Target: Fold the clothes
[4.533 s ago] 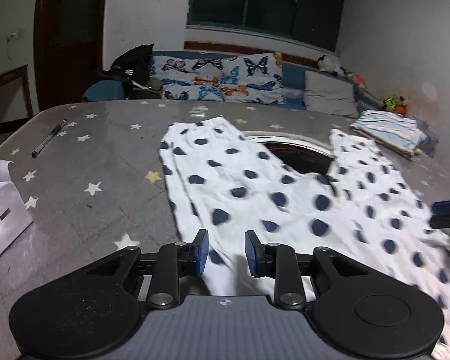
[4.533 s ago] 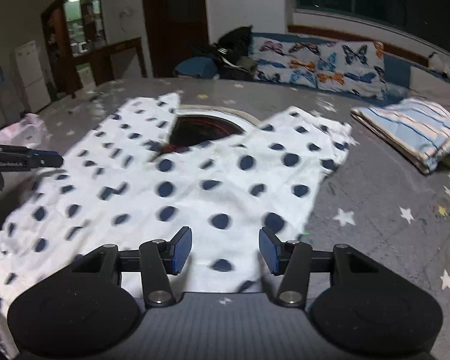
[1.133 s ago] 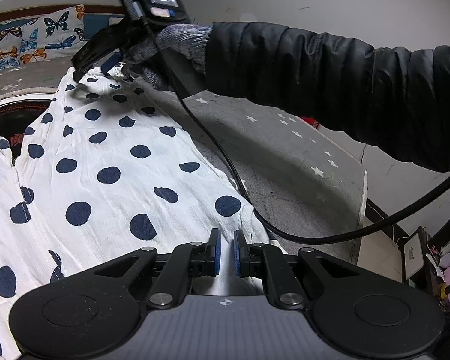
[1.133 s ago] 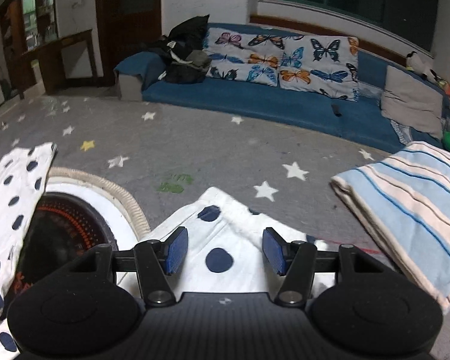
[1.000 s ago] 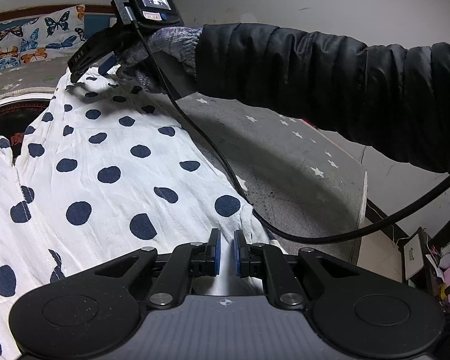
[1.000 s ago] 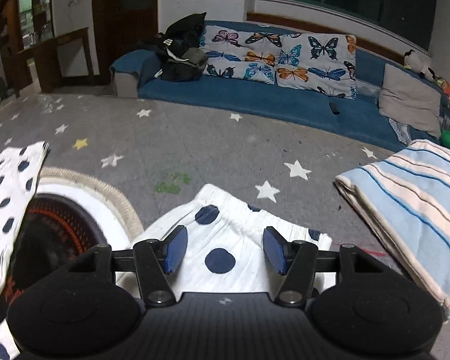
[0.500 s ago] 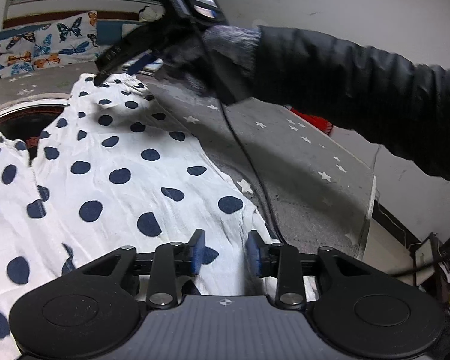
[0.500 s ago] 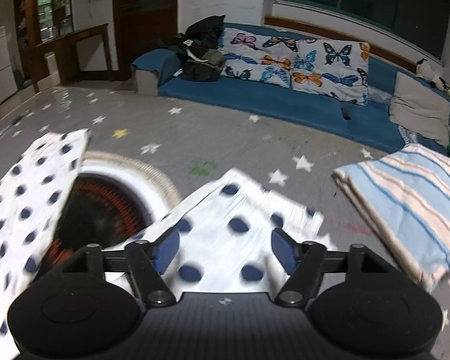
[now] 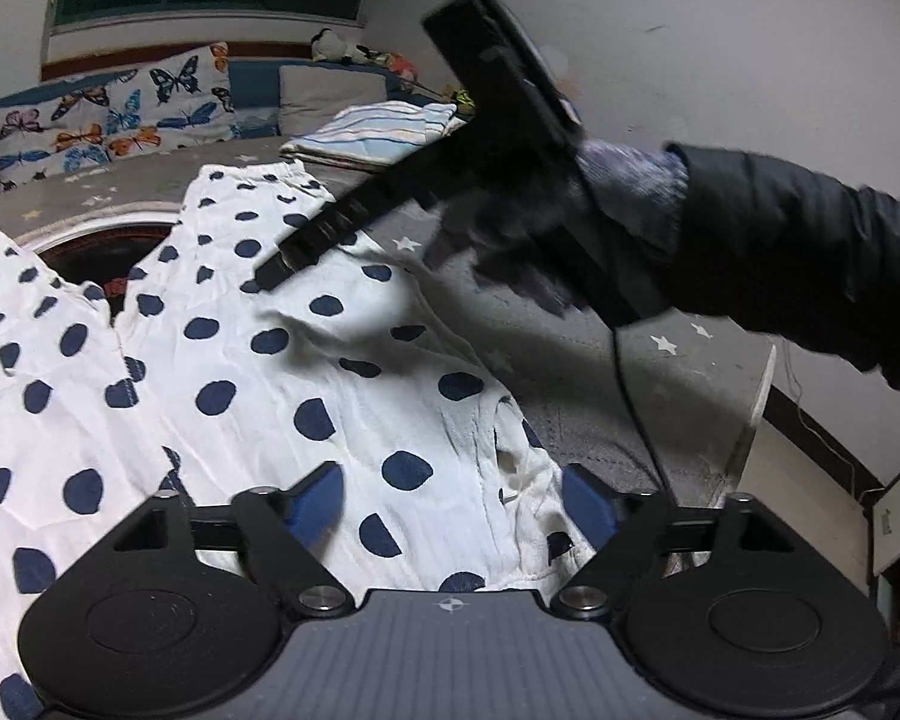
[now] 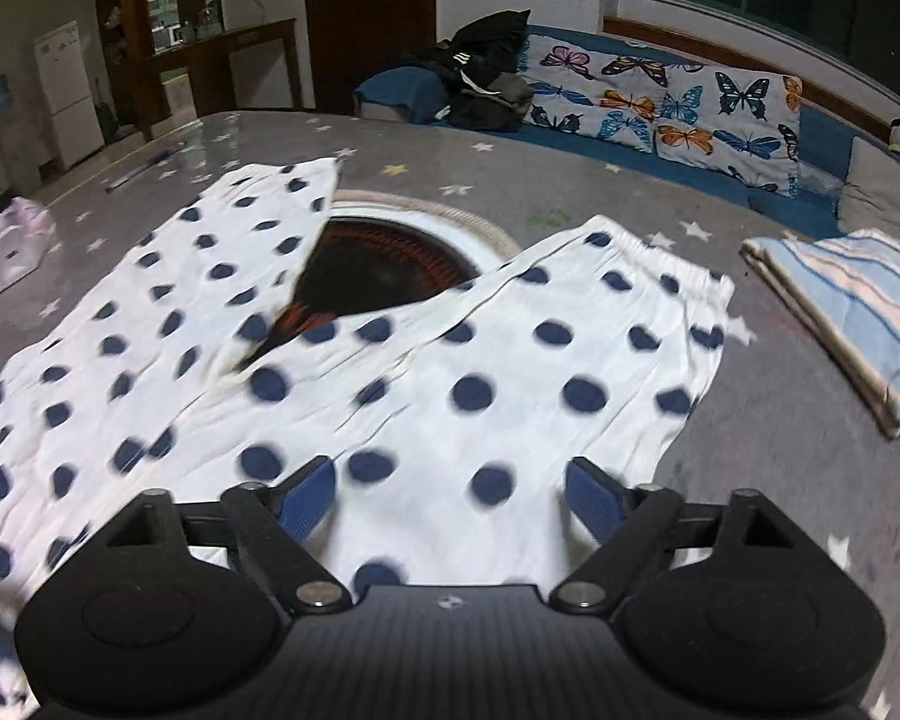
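Observation:
White trousers with navy dots lie flat on the grey star-print table, their two legs spread in a V. My right gripper hangs open above the right leg with nothing between its fingers. In the left wrist view the same trousers lie under my open left gripper, whose fingers straddle a rumpled edge of the cloth without touching it. Blurred in that view, the right gripper hovers over the leg, held by a gloved hand in a black sleeve.
A round dark burner sits in the table between the legs. A folded striped cloth lies at the right, a tissue pack at the left. The table's edge drops off beside the left gripper. A sofa stands behind.
My left gripper, shut a second ago at the trousers' edge, has opened wide. My right gripper has drawn back from the leg's far cuff and opened wider.

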Demonstrator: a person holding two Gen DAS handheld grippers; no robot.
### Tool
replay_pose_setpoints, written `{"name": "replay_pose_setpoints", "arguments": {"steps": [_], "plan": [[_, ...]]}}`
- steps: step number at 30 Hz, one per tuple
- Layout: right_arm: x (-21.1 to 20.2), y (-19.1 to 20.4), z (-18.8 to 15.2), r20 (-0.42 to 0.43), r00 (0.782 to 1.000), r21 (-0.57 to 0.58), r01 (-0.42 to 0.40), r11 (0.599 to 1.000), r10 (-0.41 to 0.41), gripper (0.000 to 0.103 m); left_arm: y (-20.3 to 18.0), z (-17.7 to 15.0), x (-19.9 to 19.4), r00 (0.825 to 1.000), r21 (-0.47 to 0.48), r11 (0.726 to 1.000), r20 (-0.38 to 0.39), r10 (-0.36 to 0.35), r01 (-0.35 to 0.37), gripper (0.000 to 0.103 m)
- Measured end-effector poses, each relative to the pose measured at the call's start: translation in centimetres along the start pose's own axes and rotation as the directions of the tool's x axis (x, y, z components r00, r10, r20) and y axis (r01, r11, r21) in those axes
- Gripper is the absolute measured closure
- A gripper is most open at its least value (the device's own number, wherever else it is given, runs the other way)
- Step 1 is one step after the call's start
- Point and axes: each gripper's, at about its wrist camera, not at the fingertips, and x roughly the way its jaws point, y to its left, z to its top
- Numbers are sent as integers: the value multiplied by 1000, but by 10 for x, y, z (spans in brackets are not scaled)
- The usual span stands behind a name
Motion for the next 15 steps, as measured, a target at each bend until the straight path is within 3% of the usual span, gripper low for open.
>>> {"name": "replay_pose_setpoints", "arguments": {"steps": [5,15], "plan": [[-20,18,-19,23,1000,-27,18,999,-17,5,-5,0,-6,999,12,999,13,36,-37,1],[-50,45,-55,31,998,-60,59,996,-57,0,-1,-6,-24,994,-16,994,40,105,-104,0]]}}
